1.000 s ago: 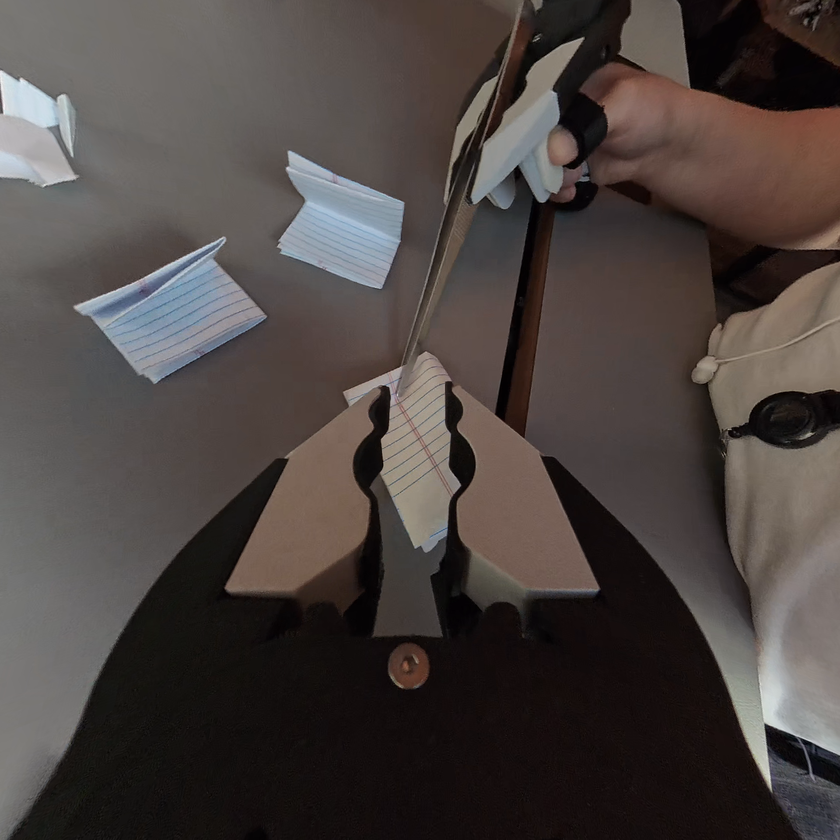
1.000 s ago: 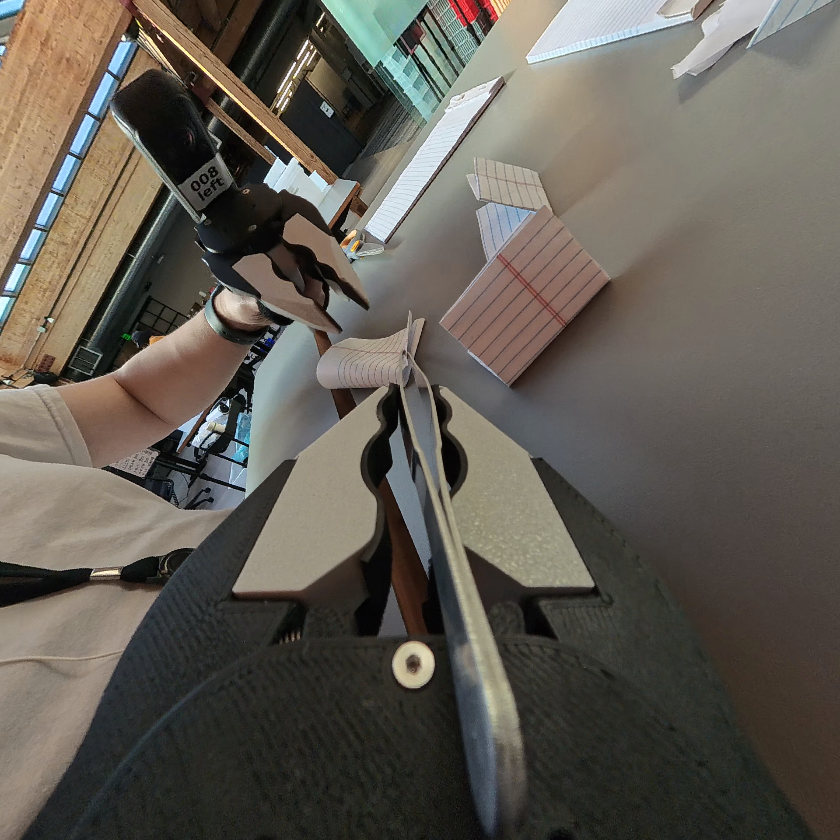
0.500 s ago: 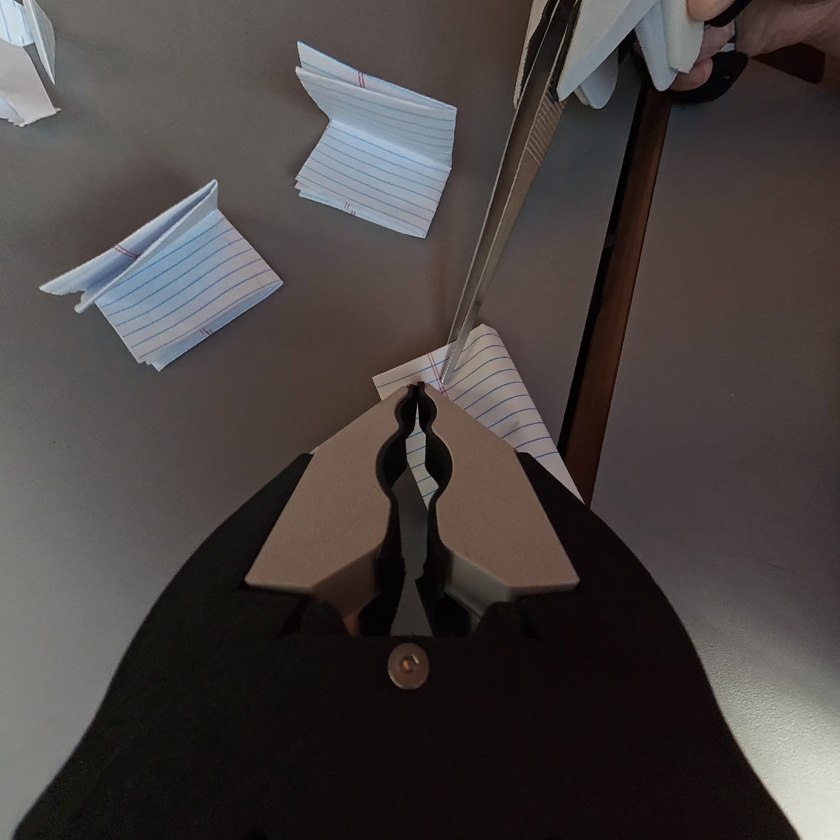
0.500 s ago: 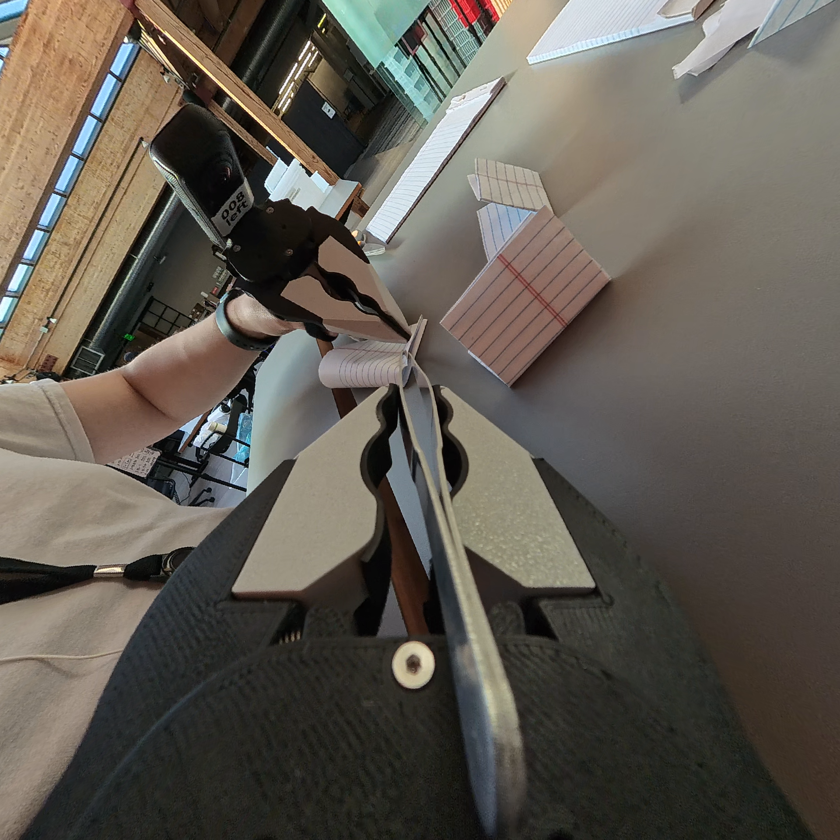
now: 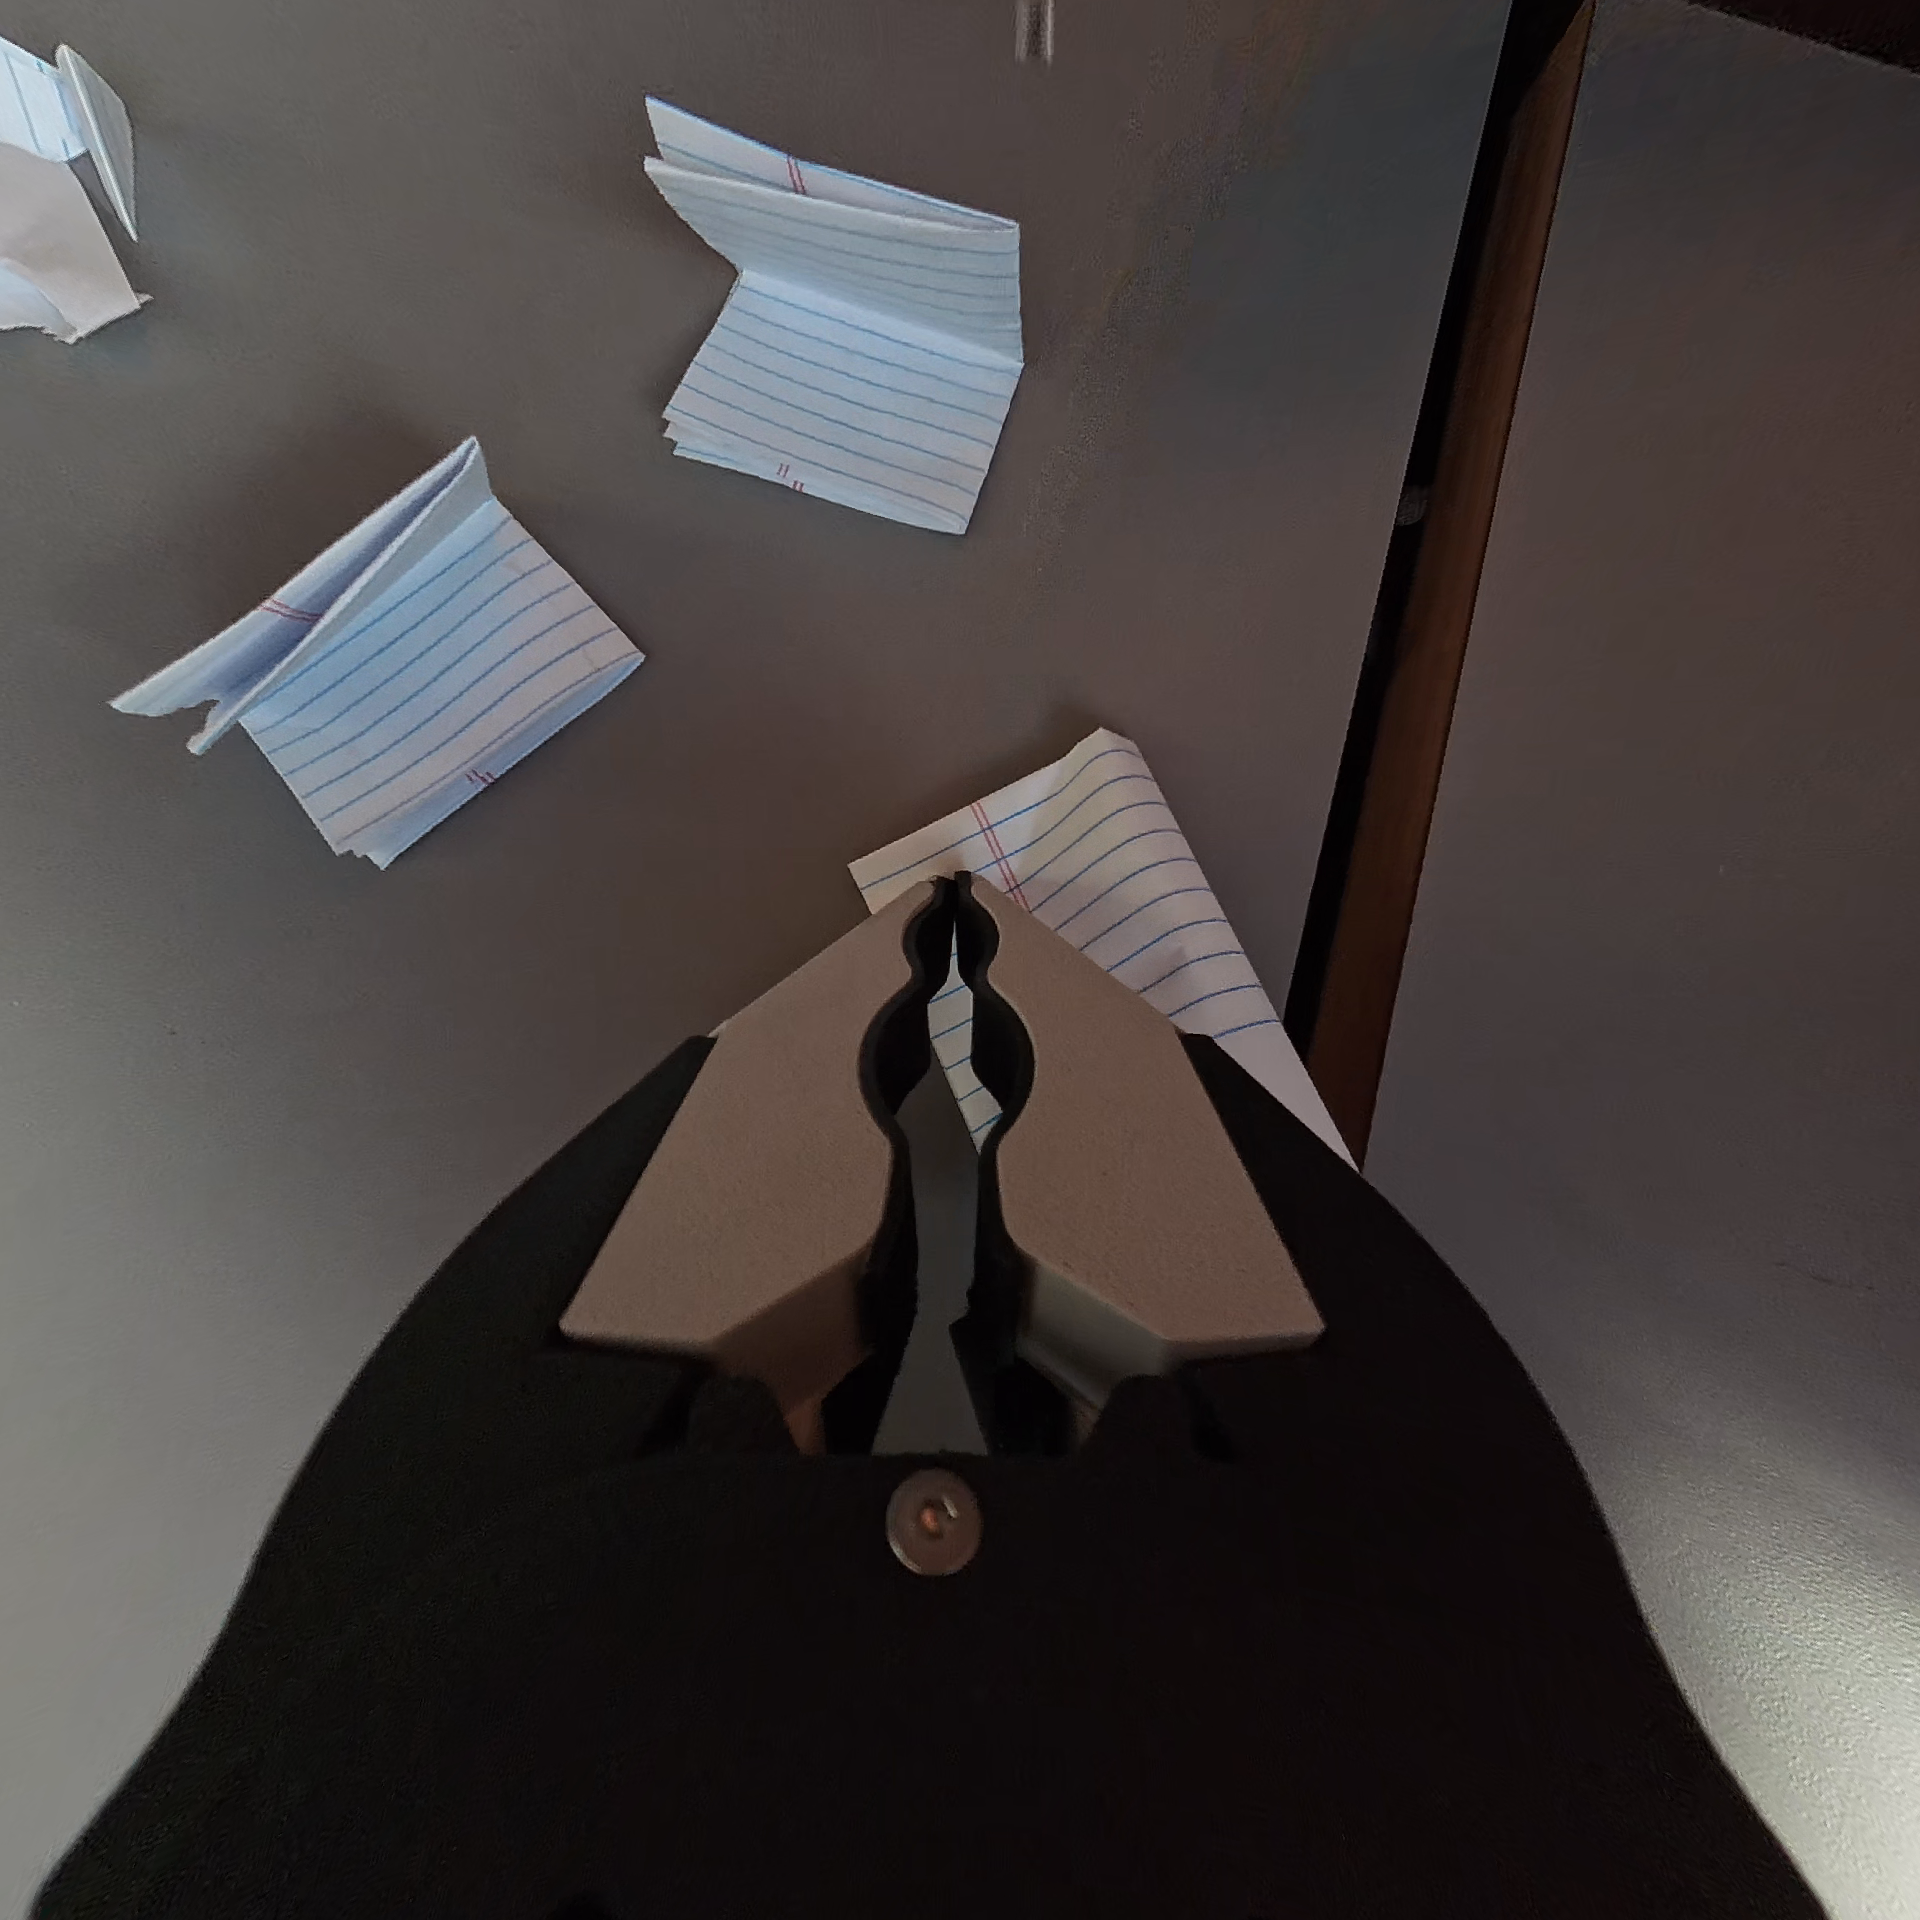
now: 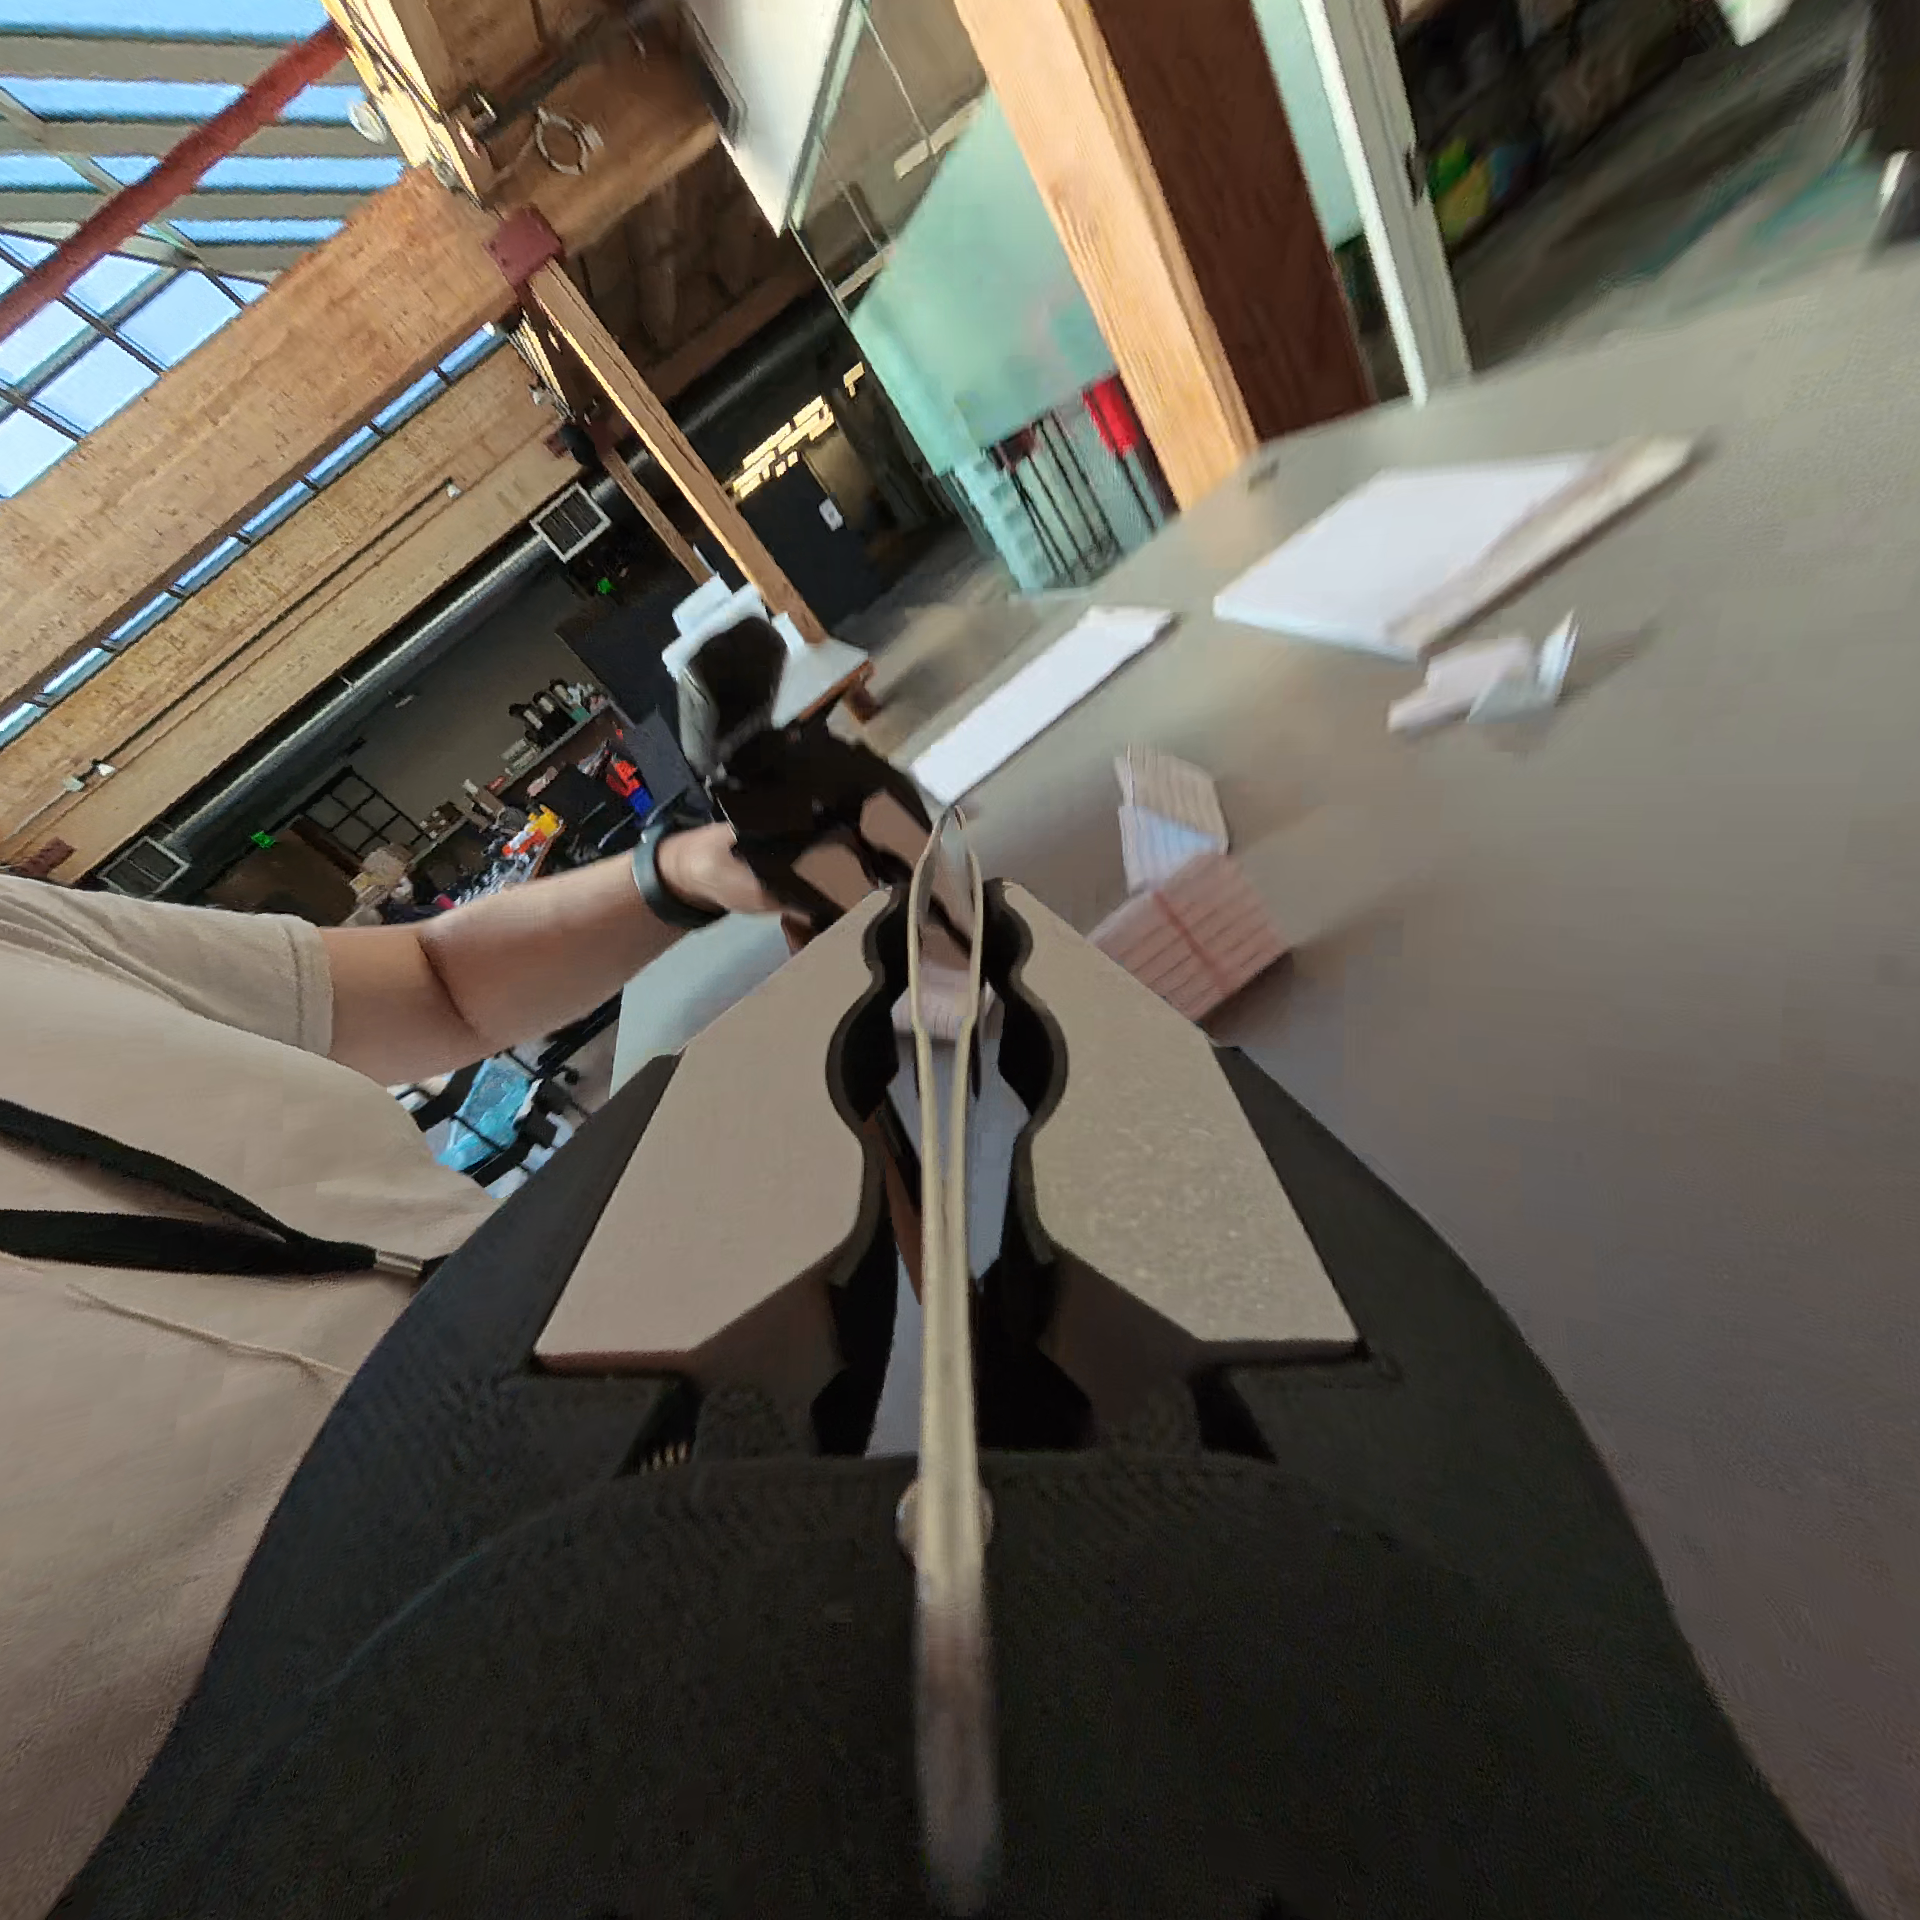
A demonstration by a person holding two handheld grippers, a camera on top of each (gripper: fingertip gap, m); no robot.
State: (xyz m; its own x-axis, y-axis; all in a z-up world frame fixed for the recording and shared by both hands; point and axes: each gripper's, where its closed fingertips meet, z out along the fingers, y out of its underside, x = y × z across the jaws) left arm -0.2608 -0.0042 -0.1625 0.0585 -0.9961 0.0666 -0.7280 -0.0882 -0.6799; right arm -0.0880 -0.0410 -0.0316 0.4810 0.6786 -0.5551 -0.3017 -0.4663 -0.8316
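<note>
Honestly, the paper worries me: my left claw is pinched tight on the edge of a folded lined sheet lying on the matte grey table near its seam, and thin, creased stock could tear or slip. My right claw is clamped on slim steel tweezers, whose smooth, springy, tapered blades could twist in that hold.

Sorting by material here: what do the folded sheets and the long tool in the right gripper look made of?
Folded sheets: thin ruled paper, matte white, holding sharp creases. Tweezers in the right gripper: apparently bare metal, silvery with a dull sheen, two thin springy arms; motion blur leaves the finish uncertain.
</note>
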